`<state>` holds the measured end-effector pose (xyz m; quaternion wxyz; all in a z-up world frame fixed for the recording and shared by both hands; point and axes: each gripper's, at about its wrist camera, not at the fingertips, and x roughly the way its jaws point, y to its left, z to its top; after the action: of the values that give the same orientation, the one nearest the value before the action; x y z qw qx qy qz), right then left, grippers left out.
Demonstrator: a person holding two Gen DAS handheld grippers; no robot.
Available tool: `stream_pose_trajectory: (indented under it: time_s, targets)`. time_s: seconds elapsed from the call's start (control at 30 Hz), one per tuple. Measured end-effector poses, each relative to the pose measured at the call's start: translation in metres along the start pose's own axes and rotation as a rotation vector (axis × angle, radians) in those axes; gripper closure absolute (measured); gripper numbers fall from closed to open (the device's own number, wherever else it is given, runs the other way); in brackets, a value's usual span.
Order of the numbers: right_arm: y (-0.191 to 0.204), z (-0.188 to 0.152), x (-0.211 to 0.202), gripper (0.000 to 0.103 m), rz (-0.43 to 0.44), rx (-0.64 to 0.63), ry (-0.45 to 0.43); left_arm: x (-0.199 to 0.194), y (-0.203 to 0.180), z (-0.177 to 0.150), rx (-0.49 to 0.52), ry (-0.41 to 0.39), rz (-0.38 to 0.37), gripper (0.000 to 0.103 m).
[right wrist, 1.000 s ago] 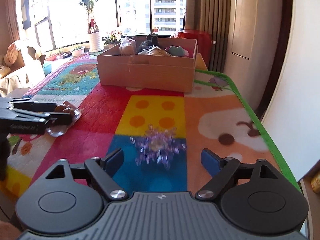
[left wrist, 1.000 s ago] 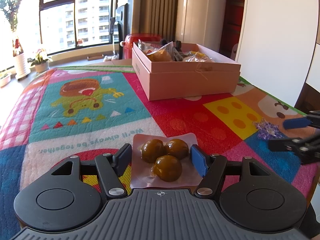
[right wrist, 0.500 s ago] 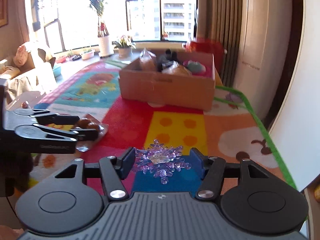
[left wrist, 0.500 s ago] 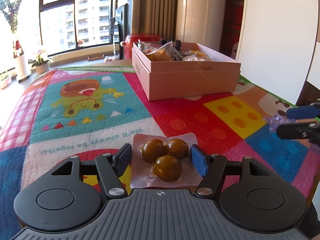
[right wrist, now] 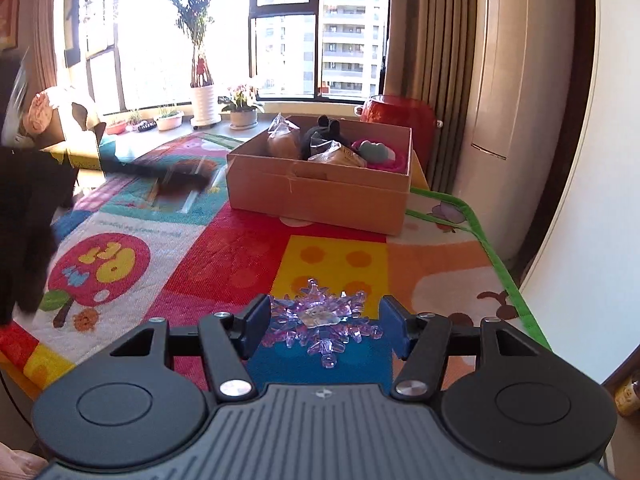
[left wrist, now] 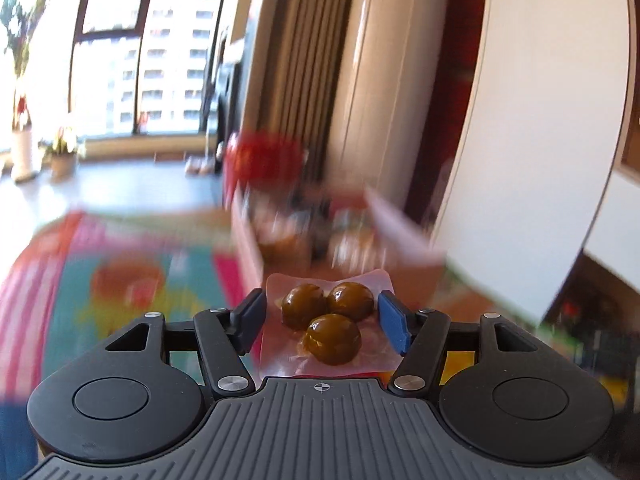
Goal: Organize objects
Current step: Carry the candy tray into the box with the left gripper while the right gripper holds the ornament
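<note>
A clear packet of three brown glazed balls [left wrist: 326, 322] sits between the blue pads of the left claw [left wrist: 322, 318], which is clamped on its two side edges; nothing appears to support the packet from below, and the background behind it is smeared with motion blur. Just ahead of and slightly above that claw lies the open cardboard box [left wrist: 280, 240], blurred but recognisable by its pale wall and jumbled contents.

In the right wrist view, a purple crystal snowflake [right wrist: 320, 318] lies between the pads of the right claw [right wrist: 322, 322], which is closed onto it: the left pad touches the snowflake's arm, while the contact on the right side is harder to make out. Below it is the patterned cloth covering the surface [right wrist: 240, 264]. The box [right wrist: 320, 192] stands well ahead of this claw, already holding wrapped snacks, a dark soft toy and a pink item.

The step in hand looks like carrying both picked items to the box. The next move likely calls for bringing each claw over the rim, finding a free gap among the contents, and releasing low so nothing bounces out.
</note>
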<state>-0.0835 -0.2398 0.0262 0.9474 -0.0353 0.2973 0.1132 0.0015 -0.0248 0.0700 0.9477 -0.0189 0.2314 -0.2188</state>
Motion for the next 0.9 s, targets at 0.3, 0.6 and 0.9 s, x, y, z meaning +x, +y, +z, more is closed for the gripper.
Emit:
stream_pose_trajectory:
  time_s: [0.3,0.6,0.9]
  targets:
    - [-0.012,-0.009,0.009,0.043,-0.013,0.043,0.023,0.123,0.0,0.036,-0.106,0.049,-0.004,0.037]
    - [-0.029,-0.012,0.018,0.043,-0.027,0.075,0.063,0.088,0.024,0.032,-0.302,-0.072,-0.081,0.043]
    - [-0.016,0.004,0.032,0.043,-0.012,0.049,0.059,0.151,0.009,0.02,-0.293,0.137,-0.158,0.048]
